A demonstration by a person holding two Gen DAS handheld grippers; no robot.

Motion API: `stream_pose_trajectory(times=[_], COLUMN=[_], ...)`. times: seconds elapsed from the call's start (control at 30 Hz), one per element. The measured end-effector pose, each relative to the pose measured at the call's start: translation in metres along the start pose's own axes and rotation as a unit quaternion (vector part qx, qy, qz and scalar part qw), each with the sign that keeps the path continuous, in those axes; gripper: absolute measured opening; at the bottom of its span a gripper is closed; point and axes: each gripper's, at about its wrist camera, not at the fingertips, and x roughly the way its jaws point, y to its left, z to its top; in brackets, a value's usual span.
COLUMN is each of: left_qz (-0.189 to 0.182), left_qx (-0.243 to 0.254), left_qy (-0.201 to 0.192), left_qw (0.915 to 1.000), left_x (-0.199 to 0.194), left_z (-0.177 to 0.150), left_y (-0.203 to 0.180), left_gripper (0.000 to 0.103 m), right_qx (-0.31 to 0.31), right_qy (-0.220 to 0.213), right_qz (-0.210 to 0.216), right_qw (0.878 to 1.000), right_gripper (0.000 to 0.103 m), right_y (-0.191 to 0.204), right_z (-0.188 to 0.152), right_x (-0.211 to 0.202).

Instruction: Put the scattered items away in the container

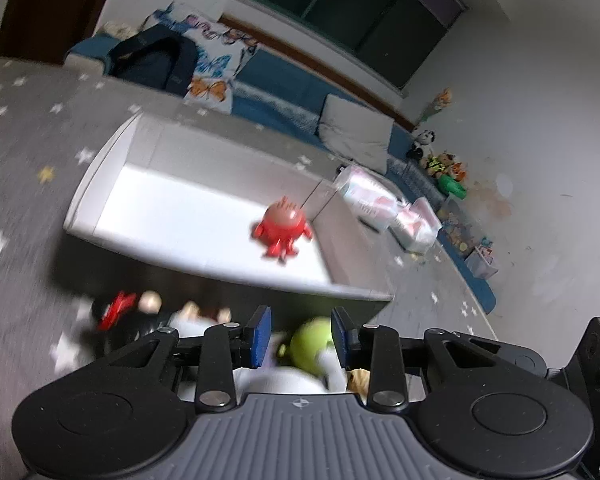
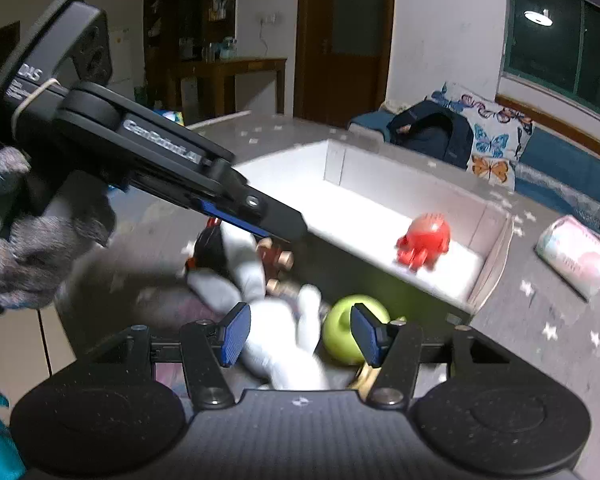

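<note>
One toy is lying in the white box (image 1: 236,216) so far — a red octopus-like figure (image 1: 283,227) sitting on the floor of the box near one end wall. Everything else is heaped on the grey star-patterned mat (image 1: 24,152) just outside the near wall: a green round toy (image 2: 354,328), a white plush figure (image 2: 276,344), a black and red toy (image 2: 208,246) and some small wooden pieces (image 2: 278,258).

Both tools are hovering over that heap. The left gripper (image 1: 300,340) is standing with its jaws apart, the blue pads (image 1: 261,336) flanking the green toy without visibly pinching it. The right gripper (image 2: 300,336) is likewise spread wide, with the plush and the green toy lying between its fingers and nothing clamped.

Trouble looks likely to come from crowding. Both pairs of fingers are aiming at much the same spot, so they could be knocking into each other or closing on the same toy. The green toy looks smooth and round, so a squeeze off its middle may be squirting it away. The soft plush is tangled among the other pieces, and lifting it could be dragging wooden bits along and dropping them short of the box. Motion blur is also smearing the heap, so exact contacts are hard to judge.

Readable writing: "GenRobot.AI" along the left tool's body in the right wrist view, and a partial "DIS" near its handle — nothing else is legible
</note>
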Motion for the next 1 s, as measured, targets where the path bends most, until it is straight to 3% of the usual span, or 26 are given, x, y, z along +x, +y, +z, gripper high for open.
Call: stream_pose_trajectory(times=[0.2,0.57,1.0], left_qz=[0.002,0.009,0.02], left_qx=[-0.044,-0.135,-0.155], left_qy=[0.015,0.02,0.027], left_qw=[0.9989,0.9906,0.9873], left_x=[-0.006,0.007,0.021], left_z=[-0.02,-0.024,-0.032], left_y=[0.016,0.036,0.042], left_gripper=[0.035,0.035,0.032], right_qx=[-0.014,-0.035,-0.041], right_qy=[0.025,0.042,0.045], right_qz=[0.002,-0.012,-0.011], right_qw=[1.0,0.998,0.998], right_gripper=[0.056,0.054,0.038], right_y=[0.009,0.015,0.017], right_z=[-0.014,-0.023,-0.03], right_x=[0.007,0.028,0.029])
